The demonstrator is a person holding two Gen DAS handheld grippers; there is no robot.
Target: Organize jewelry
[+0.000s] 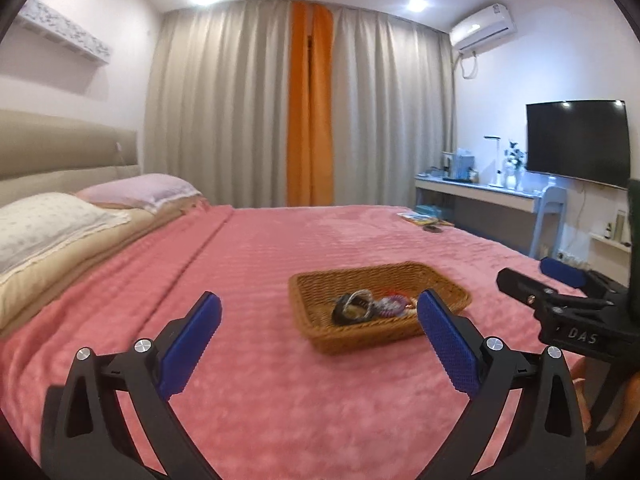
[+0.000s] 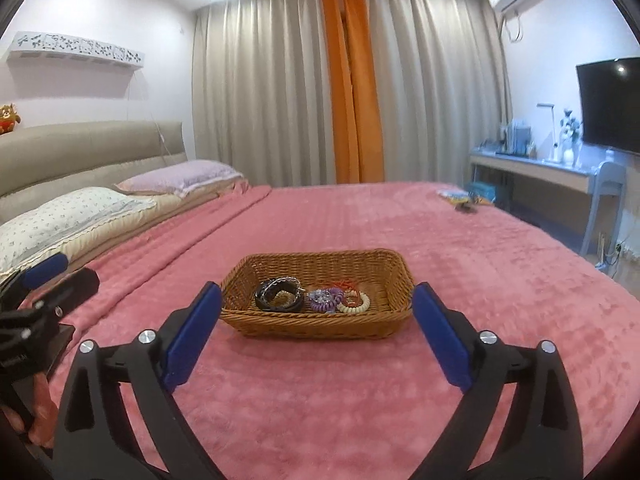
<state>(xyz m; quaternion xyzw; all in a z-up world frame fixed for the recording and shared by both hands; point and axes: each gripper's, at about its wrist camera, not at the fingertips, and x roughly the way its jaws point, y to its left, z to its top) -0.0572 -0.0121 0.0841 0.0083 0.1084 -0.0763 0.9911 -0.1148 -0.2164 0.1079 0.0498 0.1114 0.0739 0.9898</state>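
Observation:
A brown wicker basket [image 2: 280, 326] sits on the pink bedspread [image 2: 320, 392]. Inside lie a black bracelet [image 2: 276, 300], a purple coil band [image 2: 324, 300], a cream coil band [image 2: 354, 307] and a red beaded string [image 2: 346, 285]. My right gripper [image 2: 318, 292] is open and empty, just in front of the basket. My left gripper [image 1: 320, 302] is open and empty, with the basket [image 1: 360, 340] ahead and to its right. The jewelry [image 1: 368, 306] shows blurred there. The right gripper [image 1: 552, 280] appears at the right edge of the left view.
Two pillows [image 2: 80, 212] and a beige headboard [image 2: 80, 148] are at the left. Small items [image 2: 464, 200] lie on the bed's far right corner. A desk [image 2: 540, 168], a blue chair [image 2: 604, 200] and a wall TV [image 2: 612, 104] stand at the right.

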